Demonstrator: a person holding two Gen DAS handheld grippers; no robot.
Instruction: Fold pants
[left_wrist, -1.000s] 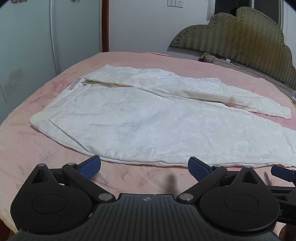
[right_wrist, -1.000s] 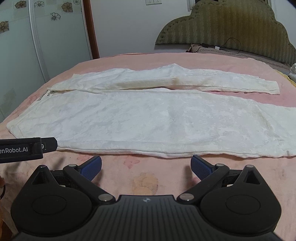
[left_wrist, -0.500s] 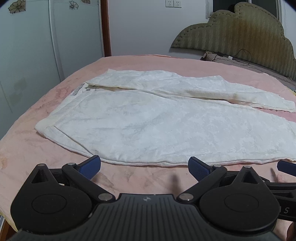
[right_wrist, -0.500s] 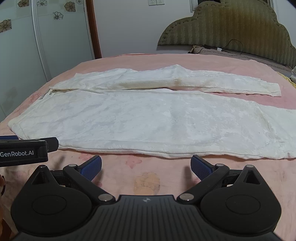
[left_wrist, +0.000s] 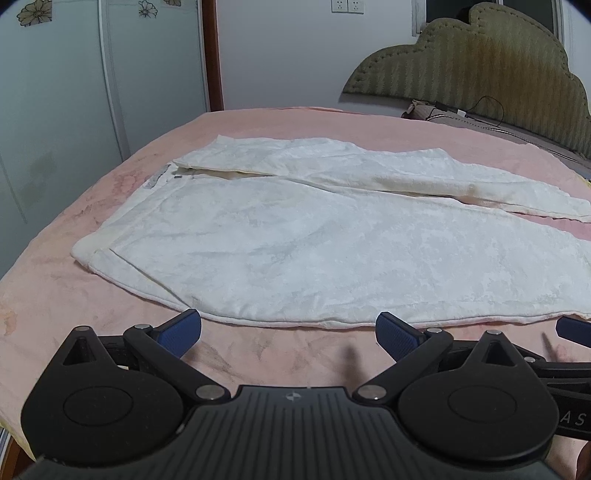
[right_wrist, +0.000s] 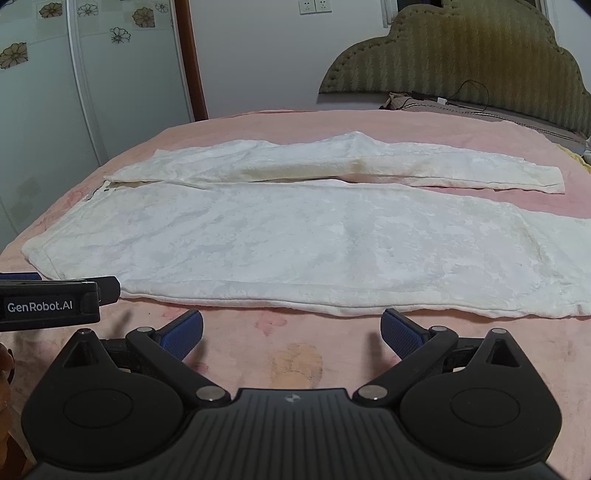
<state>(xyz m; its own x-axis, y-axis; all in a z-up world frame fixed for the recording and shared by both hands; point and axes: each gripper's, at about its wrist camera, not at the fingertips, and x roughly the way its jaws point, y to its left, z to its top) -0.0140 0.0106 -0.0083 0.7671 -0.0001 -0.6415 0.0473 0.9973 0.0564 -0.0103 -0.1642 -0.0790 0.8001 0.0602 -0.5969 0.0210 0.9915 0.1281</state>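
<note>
The pants (left_wrist: 295, 236) are seen as soft white cloth with a faint matt pattern. The bed (left_wrist: 55, 280) is covered in pink fuzzy cloth. The headboard (right_wrist: 461, 55) is upholstered in ribbed olive fabric. Glossy panels are shown on the wardrobe (left_wrist: 74, 110).

You have a bed (left_wrist: 55, 280) covered in a stained pink blanket (right_wrist: 295, 354). White pants (left_wrist: 295, 251) lie flat on it, waistband left, legs extending right, slightly apart.
</note>
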